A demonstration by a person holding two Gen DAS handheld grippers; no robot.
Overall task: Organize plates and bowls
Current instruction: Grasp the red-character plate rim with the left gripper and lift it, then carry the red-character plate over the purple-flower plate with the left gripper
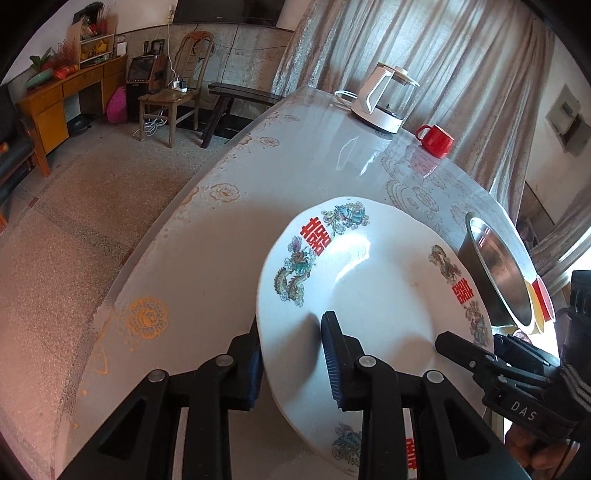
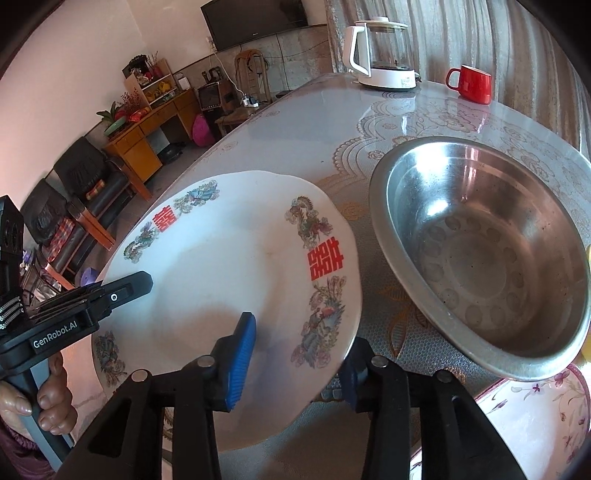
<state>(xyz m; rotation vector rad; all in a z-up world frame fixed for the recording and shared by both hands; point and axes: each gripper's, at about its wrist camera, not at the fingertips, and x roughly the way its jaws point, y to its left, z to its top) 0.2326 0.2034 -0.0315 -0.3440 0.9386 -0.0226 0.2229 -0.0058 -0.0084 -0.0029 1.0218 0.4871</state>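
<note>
I have the white plate [image 1: 369, 280] pinched at its rim by both claws: my left gripper [image 1: 291, 365] clamps the near-left edge, my right gripper [image 2: 295, 362] the near-right edge, each narrowly parted around it. It sits tilted above the table [image 1: 207, 236], beside the steel bowl [image 2: 484, 251]

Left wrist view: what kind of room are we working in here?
Most likely a home living or dining room. A wall-mounted TV hangs above a wooden desk and chair, curtains hang behind the table, and an electric kettle and red mug stand on it.
</note>
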